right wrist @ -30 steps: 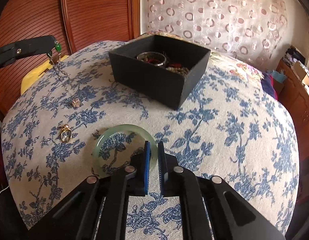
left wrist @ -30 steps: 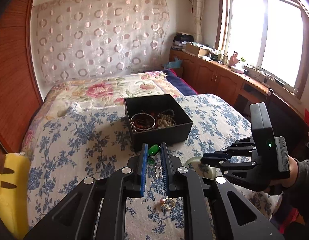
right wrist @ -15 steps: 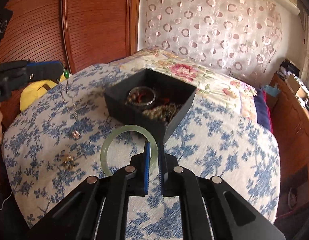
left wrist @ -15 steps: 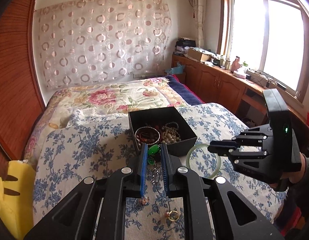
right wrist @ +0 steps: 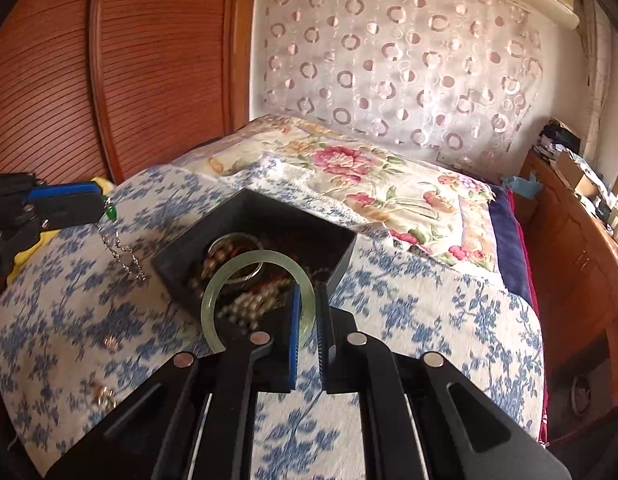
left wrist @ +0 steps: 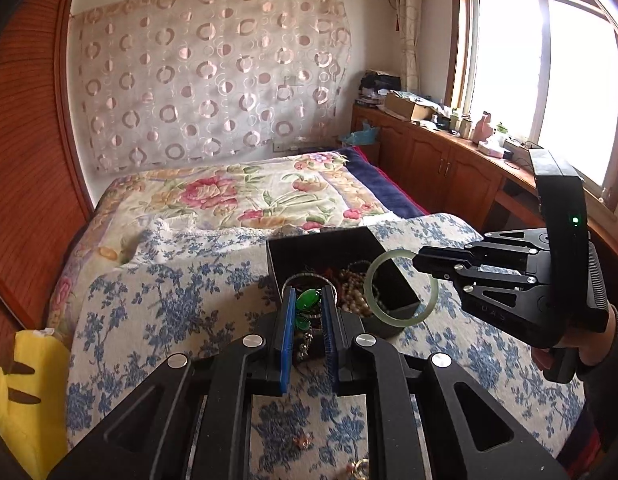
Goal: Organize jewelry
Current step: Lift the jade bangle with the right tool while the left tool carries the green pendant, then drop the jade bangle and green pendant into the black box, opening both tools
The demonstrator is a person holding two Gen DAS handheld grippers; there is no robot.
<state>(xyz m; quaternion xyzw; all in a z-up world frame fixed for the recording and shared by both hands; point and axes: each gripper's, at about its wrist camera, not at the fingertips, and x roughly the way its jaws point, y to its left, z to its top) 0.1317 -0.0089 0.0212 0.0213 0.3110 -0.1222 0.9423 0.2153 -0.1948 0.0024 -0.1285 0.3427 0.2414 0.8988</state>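
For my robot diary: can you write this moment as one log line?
left gripper: shut on green pendant necklace | right gripper: shut on jade bangle | both near black box

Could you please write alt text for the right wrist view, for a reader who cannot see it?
The right tool holds a pale green bangle above an open black box of beads and bracelets on a blue-flowered bedspread. At far left, the left tool dangles a green-stone chain necklace.

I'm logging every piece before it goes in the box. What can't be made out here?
- Black box contents: right wrist view, blurred, partly behind the jade bangle.
- Necklace chain: left wrist view, mostly hidden between the left tongs.
- Small gold pieces on the bedspread: blurred, too small.
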